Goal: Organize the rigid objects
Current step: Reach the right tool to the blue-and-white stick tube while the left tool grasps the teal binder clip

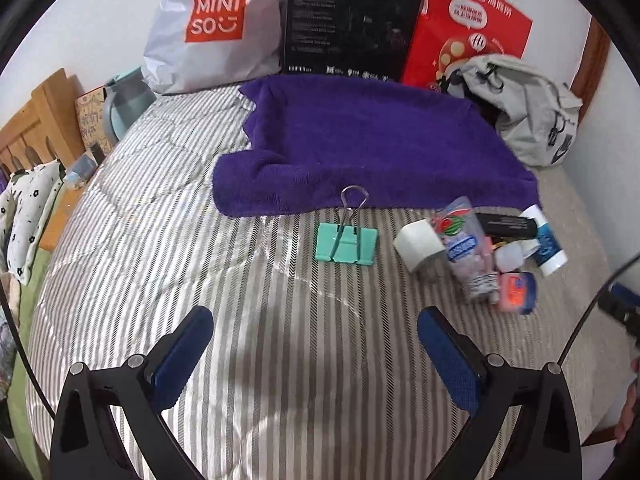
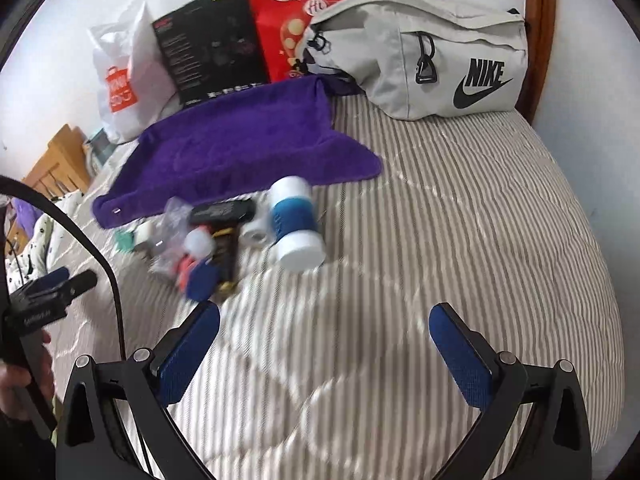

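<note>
On striped bedding (image 1: 160,240) | left gripper (image 1: 316,356) and right gripper (image 2: 324,350): jaws spread, empty | green binder clip (image 1: 346,245) beside purple towel (image 1: 360,148) | clutter pile (image 1: 488,252) (blurred) | bags read MINISO (image 1: 216,12), NIKE (image 2: 484,80)

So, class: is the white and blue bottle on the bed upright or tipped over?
Tipped over: the white and blue bottle lies on its side on the striped quilt.

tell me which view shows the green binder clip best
Left wrist view: the green binder clip lies sharp and unobstructed on the striped bedding, silver handle up, just ahead of the purple towel. The right wrist view shows only a blurred green sliver behind clutter.
</note>
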Demonstrator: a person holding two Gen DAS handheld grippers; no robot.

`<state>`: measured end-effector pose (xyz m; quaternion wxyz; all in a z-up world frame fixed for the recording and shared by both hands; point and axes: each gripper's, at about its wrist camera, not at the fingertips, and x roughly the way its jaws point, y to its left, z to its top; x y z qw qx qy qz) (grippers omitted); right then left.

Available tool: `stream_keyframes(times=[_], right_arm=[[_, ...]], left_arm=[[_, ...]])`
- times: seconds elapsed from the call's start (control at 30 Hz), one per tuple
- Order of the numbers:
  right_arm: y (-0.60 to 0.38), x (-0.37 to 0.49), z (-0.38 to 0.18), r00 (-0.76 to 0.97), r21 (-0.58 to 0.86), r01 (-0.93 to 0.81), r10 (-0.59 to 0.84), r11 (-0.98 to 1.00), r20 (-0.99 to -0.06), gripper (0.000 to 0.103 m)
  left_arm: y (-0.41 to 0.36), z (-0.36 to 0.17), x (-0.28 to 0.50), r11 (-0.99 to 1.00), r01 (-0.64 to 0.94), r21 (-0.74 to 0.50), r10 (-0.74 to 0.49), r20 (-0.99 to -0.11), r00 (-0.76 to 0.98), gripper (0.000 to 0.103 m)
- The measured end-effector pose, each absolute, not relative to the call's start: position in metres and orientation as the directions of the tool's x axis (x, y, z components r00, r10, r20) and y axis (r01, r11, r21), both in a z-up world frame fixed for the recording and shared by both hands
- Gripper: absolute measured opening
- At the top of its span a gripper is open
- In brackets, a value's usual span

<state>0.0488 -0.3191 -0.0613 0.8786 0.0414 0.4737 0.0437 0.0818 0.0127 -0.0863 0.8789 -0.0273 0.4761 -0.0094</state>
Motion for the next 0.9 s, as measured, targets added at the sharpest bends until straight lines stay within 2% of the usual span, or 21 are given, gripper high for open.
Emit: stream_keyframes(times=[0.17, 0.27, 0.6, 0.77, 0.9], right_arm=[[-0.317, 0.087, -0.068, 0.560, 0.111, -0.068, 0.130, 0.991, -0.818, 0.103], [-0.312, 0.110, -0.081, 0.521, 0.107, -0.086, 0.136, 0.991, -0.842, 0.103], [-0.315, 0.141, -0.109, 0.478, 0.001, -0.081, 0.040, 0.997, -0.877, 0.101], [-0.305, 0.156, -0.115, 0.474, -0.062, -0.148, 0.016, 0.987, -0.880, 0.099], [-0.311, 0.163, -0.119, 0.456, -0.001, -0.153, 0.070, 0.988, -0.887, 0.103]], left_arm=[[0.012, -0.096, 0.095, 0.999, -0.006, -0.043, -0.033, -0.842, 0.538, 0.102], [0.012, -0.100, 0.102, 0.999, -0.001, -0.043, -0.035, -0.842, 0.539, 0.101], [0.015, -0.108, 0.120, 1.000, 0.002, -0.021, -0.019, -0.847, 0.532, 0.098], [0.012, -0.116, 0.128, 1.000, 0.008, 0.016, 0.009, -0.850, 0.526, 0.098], [0.013, -0.121, 0.131, 1.000, 0.007, 0.006, 0.001, -0.846, 0.533, 0.098]])
